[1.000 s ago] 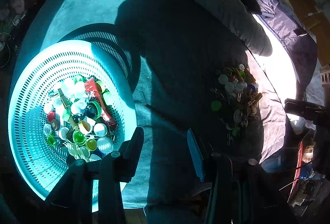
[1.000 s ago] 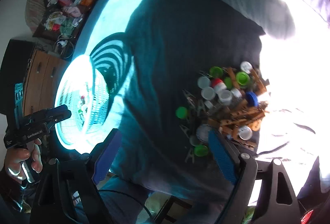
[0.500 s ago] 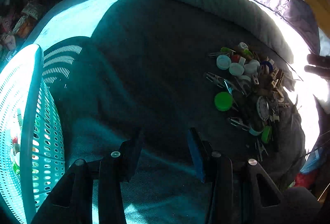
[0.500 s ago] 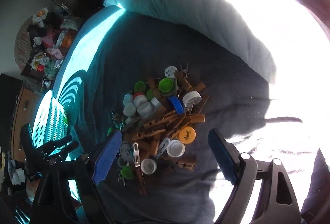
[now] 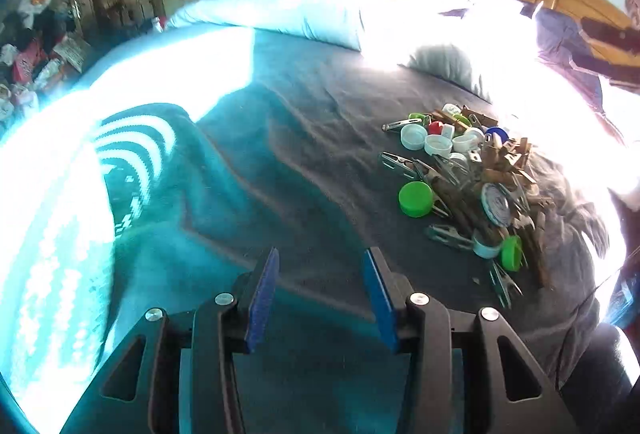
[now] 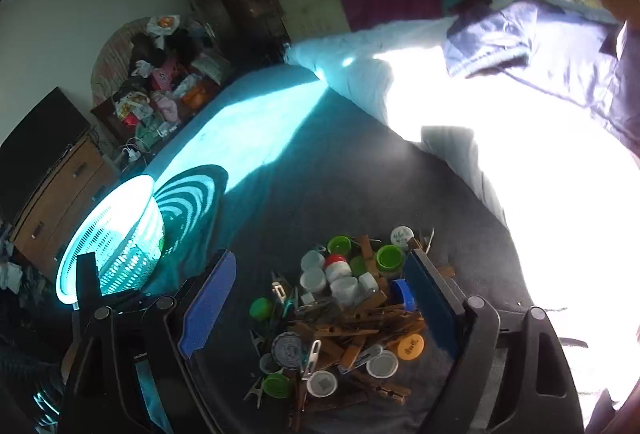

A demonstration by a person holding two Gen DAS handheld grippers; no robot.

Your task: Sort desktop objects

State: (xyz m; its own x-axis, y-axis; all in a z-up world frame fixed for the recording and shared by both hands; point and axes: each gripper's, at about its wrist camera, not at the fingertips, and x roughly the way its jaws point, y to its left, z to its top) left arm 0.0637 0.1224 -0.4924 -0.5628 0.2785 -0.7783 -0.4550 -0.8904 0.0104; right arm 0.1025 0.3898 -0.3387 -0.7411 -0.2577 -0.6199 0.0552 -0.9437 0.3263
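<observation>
So the heap of caps and pegs [image 6: 340, 318] sits on the blanket [image 6: 360, 170], right at 6 o'clock in the right wrist view. The basket [image 6: 116, 238] is off at 9 o'clock, well apart from it. A rolled duvet [image 5: 288, 18] lies behind, at 12 in the left view.

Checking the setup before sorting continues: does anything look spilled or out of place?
Nothing looks spilled or damaged. The caps and clothespins sit in one loose heap on the dark blanket, apart from the basket. Both tools, left and right, are open and empty.
</observation>
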